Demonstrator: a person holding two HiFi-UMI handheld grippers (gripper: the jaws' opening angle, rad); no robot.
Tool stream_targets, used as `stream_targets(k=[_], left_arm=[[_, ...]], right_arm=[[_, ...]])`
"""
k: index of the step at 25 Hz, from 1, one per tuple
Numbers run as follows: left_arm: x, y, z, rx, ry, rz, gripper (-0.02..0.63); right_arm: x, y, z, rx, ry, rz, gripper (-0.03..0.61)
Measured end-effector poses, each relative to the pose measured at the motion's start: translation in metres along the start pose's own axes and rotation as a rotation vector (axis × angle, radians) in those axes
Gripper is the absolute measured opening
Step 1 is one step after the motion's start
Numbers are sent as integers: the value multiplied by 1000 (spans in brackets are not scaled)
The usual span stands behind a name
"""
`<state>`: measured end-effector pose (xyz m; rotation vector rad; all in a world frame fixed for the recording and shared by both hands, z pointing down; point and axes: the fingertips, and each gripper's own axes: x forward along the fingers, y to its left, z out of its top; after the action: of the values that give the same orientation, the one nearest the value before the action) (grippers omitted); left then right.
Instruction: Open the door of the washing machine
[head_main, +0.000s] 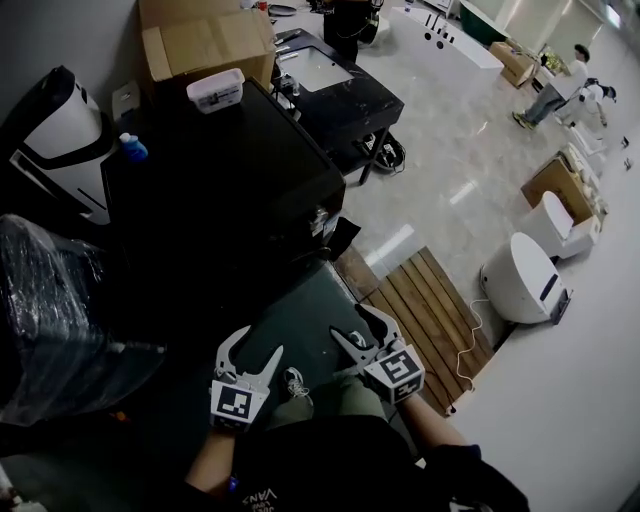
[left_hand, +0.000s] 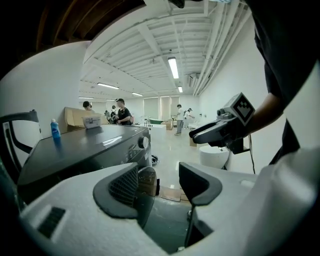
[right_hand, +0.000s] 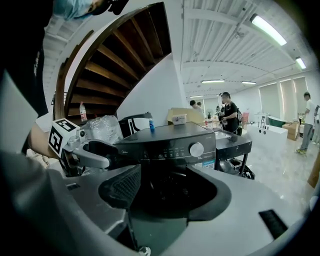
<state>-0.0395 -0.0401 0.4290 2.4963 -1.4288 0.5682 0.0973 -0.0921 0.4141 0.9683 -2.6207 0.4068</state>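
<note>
A black front-loading washing machine (head_main: 225, 175) stands ahead of me, a little to the left. In the right gripper view its control panel with a silver knob (right_hand: 196, 149) sits above the dark round door (right_hand: 172, 187), which looks shut. From the left gripper view I see the door (left_hand: 147, 181) edge-on, bulging from the front. My left gripper (head_main: 258, 342) and right gripper (head_main: 348, 320) hover side by side short of the machine's front, touching nothing. Both stand open with empty jaws. The left gripper (left_hand: 157, 182) has the door's edge in its gap; the right gripper (right_hand: 165, 192) faces the door squarely.
A blue bottle (head_main: 132, 149) and a white box (head_main: 215, 90) rest on the washer's top. Behind it are cardboard boxes (head_main: 205, 40) and a black sink table (head_main: 335, 85). A plastic-wrapped bundle (head_main: 50, 310) lies left; a wooden pallet (head_main: 425, 320) and a white appliance (head_main: 520, 280) lie right.
</note>
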Motion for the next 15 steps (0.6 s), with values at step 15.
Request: stream_targets(k=[15], left_arm=[[114,35,-29,76,170,192,249]], right_arm=[[92,-103,-39,-257,201,262,262]])
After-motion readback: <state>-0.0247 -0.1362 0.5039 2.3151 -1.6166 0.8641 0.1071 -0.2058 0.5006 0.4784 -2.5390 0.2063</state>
